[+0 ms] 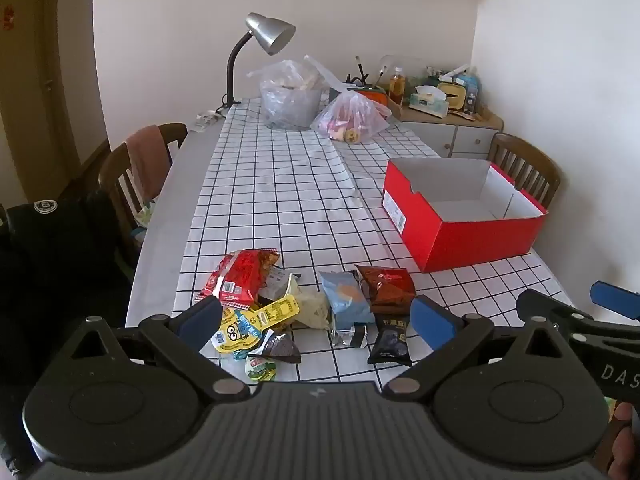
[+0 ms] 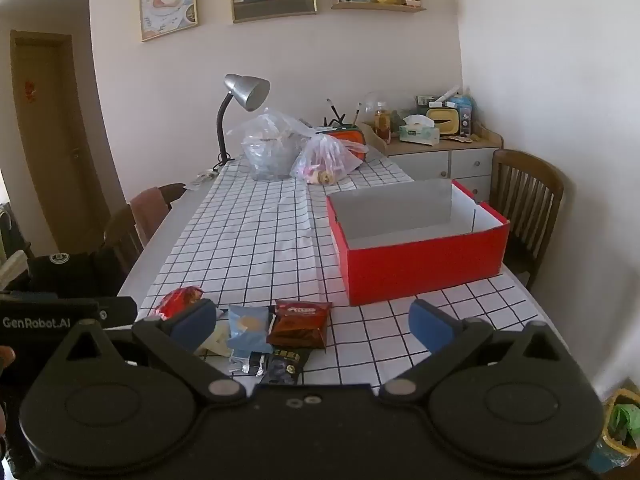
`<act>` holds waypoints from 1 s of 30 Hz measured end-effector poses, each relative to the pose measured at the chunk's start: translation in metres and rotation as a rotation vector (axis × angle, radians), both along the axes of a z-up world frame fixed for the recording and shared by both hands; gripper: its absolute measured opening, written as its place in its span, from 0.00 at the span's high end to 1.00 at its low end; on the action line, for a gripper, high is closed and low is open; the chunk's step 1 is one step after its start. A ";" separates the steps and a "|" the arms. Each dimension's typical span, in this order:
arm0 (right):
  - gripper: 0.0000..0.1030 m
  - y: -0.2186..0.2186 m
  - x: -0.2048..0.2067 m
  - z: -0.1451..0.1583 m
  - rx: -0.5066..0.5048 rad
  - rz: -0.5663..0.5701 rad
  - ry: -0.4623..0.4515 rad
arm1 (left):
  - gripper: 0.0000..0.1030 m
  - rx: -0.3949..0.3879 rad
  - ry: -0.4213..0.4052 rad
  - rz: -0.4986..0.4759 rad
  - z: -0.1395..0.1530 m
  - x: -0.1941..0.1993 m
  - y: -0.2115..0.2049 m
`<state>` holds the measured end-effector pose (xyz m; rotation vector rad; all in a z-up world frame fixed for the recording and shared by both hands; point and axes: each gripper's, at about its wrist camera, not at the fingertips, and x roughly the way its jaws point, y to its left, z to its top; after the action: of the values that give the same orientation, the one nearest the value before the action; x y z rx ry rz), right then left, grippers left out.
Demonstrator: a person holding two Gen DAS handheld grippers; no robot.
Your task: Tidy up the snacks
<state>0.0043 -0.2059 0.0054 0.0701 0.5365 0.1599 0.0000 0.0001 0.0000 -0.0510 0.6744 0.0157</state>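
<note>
A pile of snack packets lies near the table's front edge: a red bag [image 1: 240, 276], a yellow cartoon packet [image 1: 240, 330], a light blue packet [image 1: 346, 298], a brown packet [image 1: 386, 288] and a black packet [image 1: 390, 340]. An empty red box [image 1: 460, 216] with a white inside stands to the right. My left gripper [image 1: 318, 322] is open just above the pile. My right gripper [image 2: 314, 324] is open, with the blue packet [image 2: 248, 328] and brown packet [image 2: 300, 324] between its fingers. The red box [image 2: 416, 248] is ahead of it on the right.
Two filled plastic bags [image 1: 316, 100] and a desk lamp [image 1: 264, 40] stand at the table's far end. Wooden chairs [image 1: 136, 176] stand on both sides. A cabinet [image 1: 452, 124] with clutter stands at the back right. The checked cloth [image 1: 280, 200] covers the table.
</note>
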 end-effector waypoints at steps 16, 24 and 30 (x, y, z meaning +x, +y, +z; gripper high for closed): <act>0.01 0.006 -0.001 0.006 -0.011 0.013 -0.037 | 0.01 0.008 -0.062 0.009 0.008 -0.009 0.001; 0.01 0.008 -0.003 0.008 -0.012 0.023 -0.052 | 0.01 0.009 -0.095 0.015 0.014 -0.014 0.003; 0.01 0.010 -0.005 0.009 -0.007 0.028 -0.068 | 0.01 0.011 -0.107 0.016 0.015 -0.015 0.005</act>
<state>-0.0008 -0.1961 0.0145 0.0502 0.4701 0.1870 -0.0153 0.0053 0.0147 -0.0458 0.5664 0.0318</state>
